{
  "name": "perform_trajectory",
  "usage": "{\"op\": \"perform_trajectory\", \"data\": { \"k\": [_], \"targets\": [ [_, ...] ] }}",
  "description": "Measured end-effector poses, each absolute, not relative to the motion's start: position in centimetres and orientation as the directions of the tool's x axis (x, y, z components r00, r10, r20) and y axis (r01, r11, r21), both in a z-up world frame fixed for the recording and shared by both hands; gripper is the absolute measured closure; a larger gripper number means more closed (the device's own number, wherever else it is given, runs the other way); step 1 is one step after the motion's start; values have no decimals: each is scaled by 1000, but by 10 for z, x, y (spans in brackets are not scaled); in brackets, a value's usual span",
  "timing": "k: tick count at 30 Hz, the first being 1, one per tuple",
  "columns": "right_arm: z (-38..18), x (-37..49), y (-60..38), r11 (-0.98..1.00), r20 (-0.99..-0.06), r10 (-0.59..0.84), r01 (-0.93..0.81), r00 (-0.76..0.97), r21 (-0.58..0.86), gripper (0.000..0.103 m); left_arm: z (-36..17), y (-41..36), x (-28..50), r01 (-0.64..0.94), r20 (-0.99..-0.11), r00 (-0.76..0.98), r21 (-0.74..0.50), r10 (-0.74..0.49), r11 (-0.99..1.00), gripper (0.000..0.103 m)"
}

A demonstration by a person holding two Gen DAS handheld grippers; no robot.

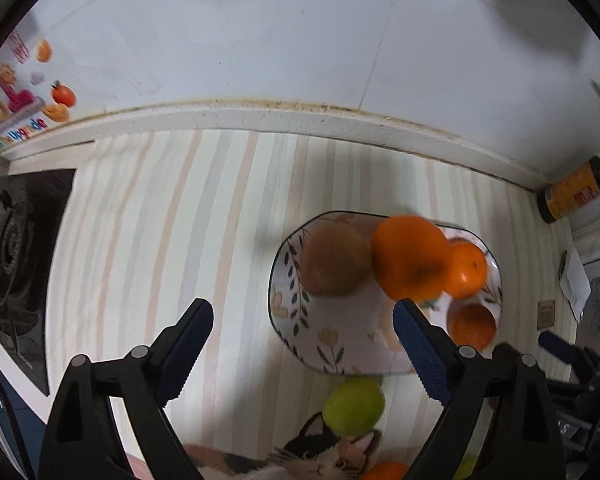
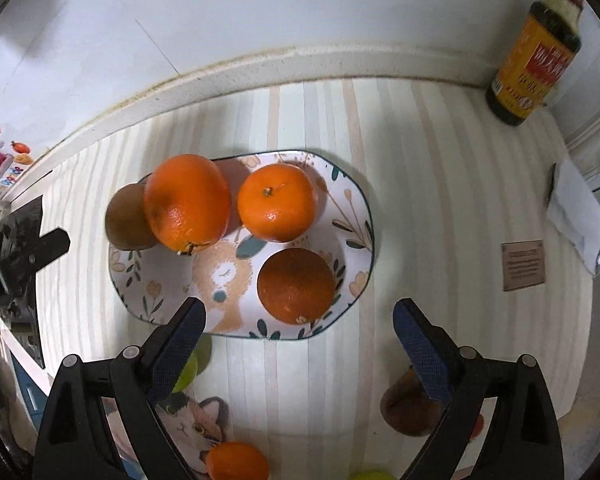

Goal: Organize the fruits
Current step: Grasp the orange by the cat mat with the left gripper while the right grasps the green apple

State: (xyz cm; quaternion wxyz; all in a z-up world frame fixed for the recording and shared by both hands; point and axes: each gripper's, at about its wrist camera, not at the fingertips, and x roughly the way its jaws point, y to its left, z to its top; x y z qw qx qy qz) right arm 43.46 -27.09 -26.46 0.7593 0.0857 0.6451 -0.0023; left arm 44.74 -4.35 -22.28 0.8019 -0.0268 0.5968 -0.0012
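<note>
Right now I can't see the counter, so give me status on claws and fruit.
Both claws open, empty: left claw, right claw. Plate holds three oranges, one kiwi. Green fruit still off plate. Nothing blocking.

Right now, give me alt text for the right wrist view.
A floral plate on a striped counter holds three oranges and a kiwi. The open right gripper hovers empty above its near rim. A sauce bottle stands back right.

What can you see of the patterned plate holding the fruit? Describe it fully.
The plate is white and glossy, like ceramic, with a dark rim, an angular oval outline, painted leaves, flowers and an animal figure. It lies flat on the striped surface, bearing three oranges and a brown fruit. Neither claw touches it.
</note>
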Motion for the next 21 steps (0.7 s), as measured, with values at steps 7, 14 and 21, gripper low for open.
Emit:
{"op": "perform_trajectory", "data": {
  "k": [7,14,21],
  "targets": [
    [-212,396,-270,988,-959,105,80,265,130,6,-186,-61,395,1,-925,379,-12,-12,1000,11],
    [-149,349,-271,990,-921,89,66,380,123,6,-142,-71,346,29,-889,454,-50,-58,998,11],
    [-113,301,-278,982,-902,122,83,414,172,6,-127,-70,313,43,-887,454,-75,-86,996,11]
  ]
}}
